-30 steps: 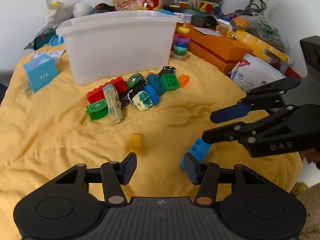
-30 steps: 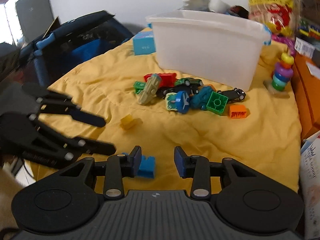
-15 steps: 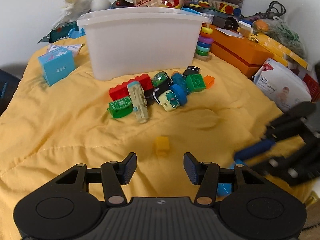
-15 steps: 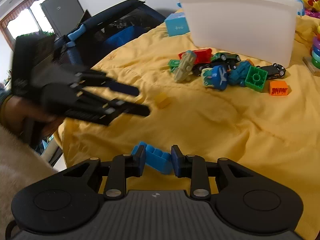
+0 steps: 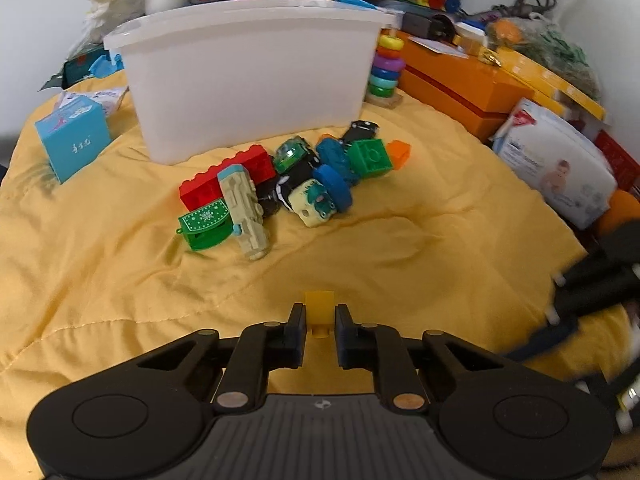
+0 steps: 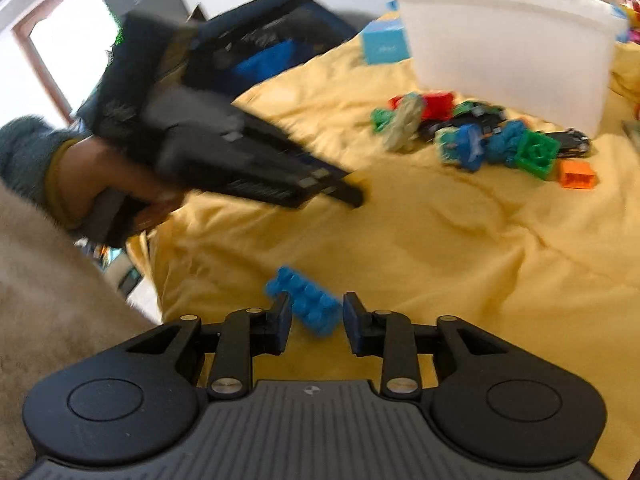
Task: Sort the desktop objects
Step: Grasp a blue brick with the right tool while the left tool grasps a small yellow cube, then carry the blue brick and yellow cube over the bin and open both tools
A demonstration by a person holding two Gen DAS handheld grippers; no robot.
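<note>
Left gripper (image 5: 320,330): our fingers sit on either side of the small yellow block (image 5: 319,307), narrow gap, pads close to its sides. We cannot tell whether they actually touch it. The block rests on the yellow blanket (image 5: 420,240), well short of the toy pile.

Right gripper (image 6: 314,322): fingers spread, with the blue brick (image 6: 306,304) lying tilted between them on the blanket near its front edge. A gap shows on the right side of the brick; the left pad is close, contact unclear. The view is motion-blurred.

From the right camera we see the left gripper held in a hand (image 6: 108,184), its tip down at the blanket; the yellow block barely shows there.

Toy pile in front of the white bin (image 5: 248,80): red brick (image 5: 224,182), green chest (image 5: 206,228), beige train (image 5: 244,210), green cube (image 5: 370,158), orange block (image 5: 400,153), a few toy cars mixed in. A light blue box (image 5: 72,140) sits left of the bin, a ring stacker (image 5: 386,68) right of it.
</note>
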